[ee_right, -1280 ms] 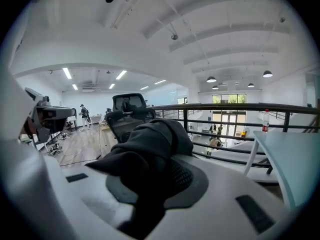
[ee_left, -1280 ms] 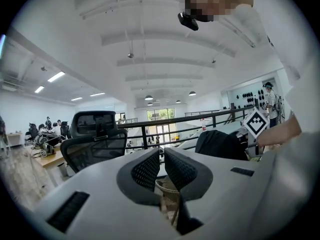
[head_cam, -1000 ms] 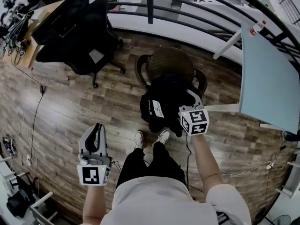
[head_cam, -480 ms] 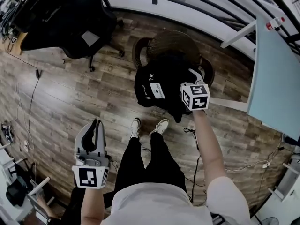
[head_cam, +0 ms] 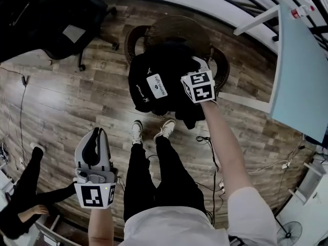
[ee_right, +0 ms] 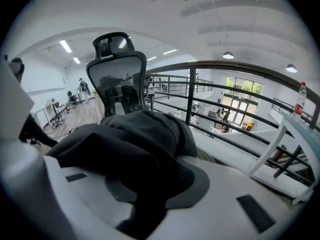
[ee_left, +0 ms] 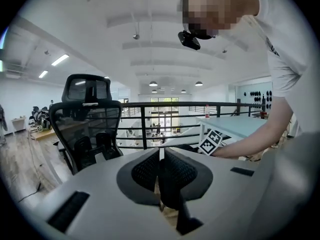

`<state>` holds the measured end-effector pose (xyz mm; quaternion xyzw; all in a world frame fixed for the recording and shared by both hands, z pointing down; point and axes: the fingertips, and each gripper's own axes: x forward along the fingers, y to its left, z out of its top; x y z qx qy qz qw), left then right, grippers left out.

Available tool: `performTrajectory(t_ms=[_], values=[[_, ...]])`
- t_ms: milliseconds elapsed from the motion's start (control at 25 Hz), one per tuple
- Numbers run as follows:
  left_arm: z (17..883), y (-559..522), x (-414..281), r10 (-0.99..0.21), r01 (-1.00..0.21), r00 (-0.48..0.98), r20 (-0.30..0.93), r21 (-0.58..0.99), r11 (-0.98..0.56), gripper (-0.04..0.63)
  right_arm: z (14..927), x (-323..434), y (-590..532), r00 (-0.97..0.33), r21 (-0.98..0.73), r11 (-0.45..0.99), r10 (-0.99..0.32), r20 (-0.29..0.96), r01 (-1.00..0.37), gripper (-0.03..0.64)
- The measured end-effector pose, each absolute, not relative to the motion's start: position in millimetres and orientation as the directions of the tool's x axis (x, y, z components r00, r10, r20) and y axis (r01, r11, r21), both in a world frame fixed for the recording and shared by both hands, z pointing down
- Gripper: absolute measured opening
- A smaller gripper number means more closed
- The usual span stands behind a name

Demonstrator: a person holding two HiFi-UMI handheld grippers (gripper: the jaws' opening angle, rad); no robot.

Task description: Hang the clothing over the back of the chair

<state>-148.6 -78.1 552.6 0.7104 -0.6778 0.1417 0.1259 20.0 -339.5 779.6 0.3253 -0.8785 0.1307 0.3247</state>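
Two grippers: the left gripper, and the right gripper, whose jaws are opening with the one black garment between them. The garment carries one white label. Two chairs: one wicker chair under the right gripper and one black office chair beyond the left gripper. One pale blue table stands to the right gripper's right, with one bottle on it. Two white shoes are between the grippers. One floor fan. One railing.
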Motion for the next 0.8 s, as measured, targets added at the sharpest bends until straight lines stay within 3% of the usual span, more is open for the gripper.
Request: performTrajectory(t_ms=[800], values=[[573.3, -94.1, -155.4, -0.933, -0.999, 0.035, 0.357, 0.045, -0.02, 0.049, 876.6, 7.2, -346.8, -0.423, 0.113, 0.871, -0.341, 0.839, -0.478, 0.117]])
